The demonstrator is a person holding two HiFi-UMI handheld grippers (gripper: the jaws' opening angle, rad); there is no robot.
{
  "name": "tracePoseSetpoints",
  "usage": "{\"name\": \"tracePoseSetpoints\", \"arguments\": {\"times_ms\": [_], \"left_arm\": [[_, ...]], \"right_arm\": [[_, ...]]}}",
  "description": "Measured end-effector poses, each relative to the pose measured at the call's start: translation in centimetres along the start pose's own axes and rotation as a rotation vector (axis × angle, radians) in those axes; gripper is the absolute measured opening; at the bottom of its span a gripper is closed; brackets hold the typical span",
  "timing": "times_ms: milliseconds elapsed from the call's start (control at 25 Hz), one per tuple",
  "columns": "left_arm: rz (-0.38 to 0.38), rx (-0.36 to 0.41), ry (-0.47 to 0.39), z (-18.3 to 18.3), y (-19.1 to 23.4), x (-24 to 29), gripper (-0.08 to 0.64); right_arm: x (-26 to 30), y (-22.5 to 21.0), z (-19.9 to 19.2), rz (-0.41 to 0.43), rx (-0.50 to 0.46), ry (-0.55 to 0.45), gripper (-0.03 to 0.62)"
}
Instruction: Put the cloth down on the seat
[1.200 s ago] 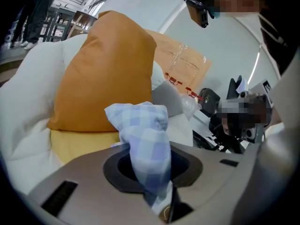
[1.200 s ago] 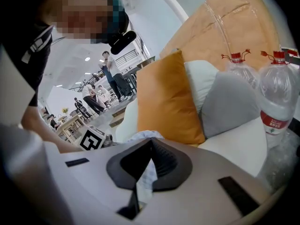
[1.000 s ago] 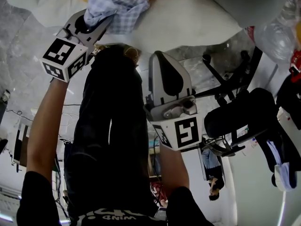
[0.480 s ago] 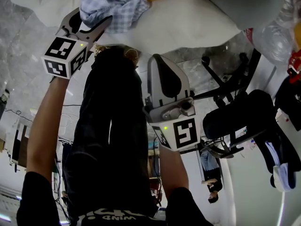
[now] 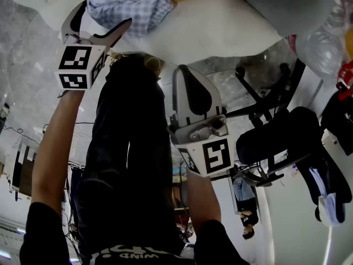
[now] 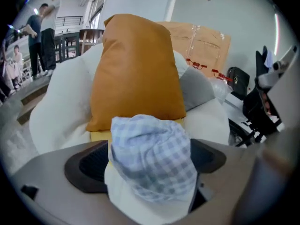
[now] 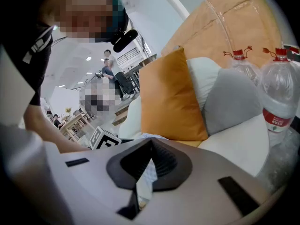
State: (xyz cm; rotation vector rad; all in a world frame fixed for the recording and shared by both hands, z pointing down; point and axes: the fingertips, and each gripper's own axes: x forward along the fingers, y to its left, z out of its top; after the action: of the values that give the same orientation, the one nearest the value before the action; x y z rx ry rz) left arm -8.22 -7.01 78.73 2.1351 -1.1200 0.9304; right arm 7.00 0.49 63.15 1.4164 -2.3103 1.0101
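The blue-and-white checked cloth [image 5: 129,4] [image 6: 150,156] lies bunched on the white seat [image 5: 220,24] [image 6: 61,111], in front of an orange cushion [image 6: 136,69]. My left gripper [image 5: 99,18] [image 6: 147,161] stands around it, and its jaws are opening wide. The cloth sits between the dark pads [image 6: 86,165], which do not press it. My right gripper [image 5: 187,73] [image 7: 151,144] hangs lower, in front of the person's dark trousers [image 5: 127,164]. It is shut, with nothing between its fingers.
A grey cushion [image 6: 197,86] [image 7: 232,102] leans beside the orange one. Two water bottles [image 7: 281,93] stand at the seat's right. Behind is a cardboard box [image 6: 201,41]. A black office chair [image 5: 276,137] stands to the right. People stand in the background [image 6: 47,27].
The left gripper's jaws have spread apart and let go of the cloth, which stays on the seat. That gripper drew back slightly. The right gripper has barely moved.
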Motion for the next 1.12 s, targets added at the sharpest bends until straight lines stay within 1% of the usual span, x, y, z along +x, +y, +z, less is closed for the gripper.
{"name": "tracePoseSetpoints", "arguments": {"times_ms": [120, 240, 360, 520, 560, 600, 640, 680, 800, 880, 960, 1080, 1120], "left_arm": [[0.023, 0.002, 0.016, 0.0, 0.1, -0.1, 0.538], [0.021, 0.006, -0.003, 0.2, 0.4, -0.1, 0.538], [-0.008, 0.004, 0.012, 0.7, -0.4, -0.7, 0.538], [-0.047, 0.009, -0.042, 2.4, -1.4, -2.0, 0.531], [-0.05, 0.013, -0.051, 2.9, -1.7, -2.6, 0.516], [-0.048, 0.02, -0.062, 3.4, -1.8, -3.3, 0.474], [-0.041, 0.028, -0.078, 4.2, -1.9, -4.0, 0.393], [-0.035, 0.035, -0.096, 4.9, -1.9, -4.8, 0.34], [-0.027, 0.054, -0.129, 6.9, -2.5, -7.6, 0.274], [-0.03, 0.069, -0.14, 8.1, -3.1, -9.8, 0.202], [-0.033, 0.076, -0.156, 9.5, -3.5, -12.3, 0.151], [-0.022, 0.105, -0.192, 12.1, -4.2, -16.5, 0.119], [-0.019, 0.111, -0.211, 13.1, -4.6, -18.1, 0.088]], "right_arm": [[0.0, -0.2, 0.1, 0.0, 0.0, -0.001, 0.019], [0.0, 0.0, 0.4, 0.002, 0.0, -0.003, 0.02], [-0.2, 0.2, 0.8, 0.008, -0.005, -0.006, 0.02], [-0.5, 1.1, 1.9, 0.024, -0.021, -0.012, 0.02], [-0.7, 1.4, 2.3, 0.029, -0.025, -0.014, 0.02], [-0.8, 1.7, 2.9, 0.034, -0.031, -0.018, 0.018], [-0.9, 2.0, 3.4, 0.04, -0.036, -0.024, 0.02], [-1.0, 2.3, 4.1, 0.046, -0.043, -0.029, 0.02], [-1.8, 3.8, 5.7, 0.065, -0.056, -0.032, 0.019], [-2.7, 5.2, 6.8, 0.08, -0.059, -0.026, 0.02], [-3.8, 6.8, 8.0, 0.1, -0.064, -0.026, 0.02], [-5.8, 9.3, 10.3, 0.134, -0.082, -0.03, 0.018], [-6.7, 10.1, 11.1, 0.144, -0.087, -0.032, 0.02]]}}
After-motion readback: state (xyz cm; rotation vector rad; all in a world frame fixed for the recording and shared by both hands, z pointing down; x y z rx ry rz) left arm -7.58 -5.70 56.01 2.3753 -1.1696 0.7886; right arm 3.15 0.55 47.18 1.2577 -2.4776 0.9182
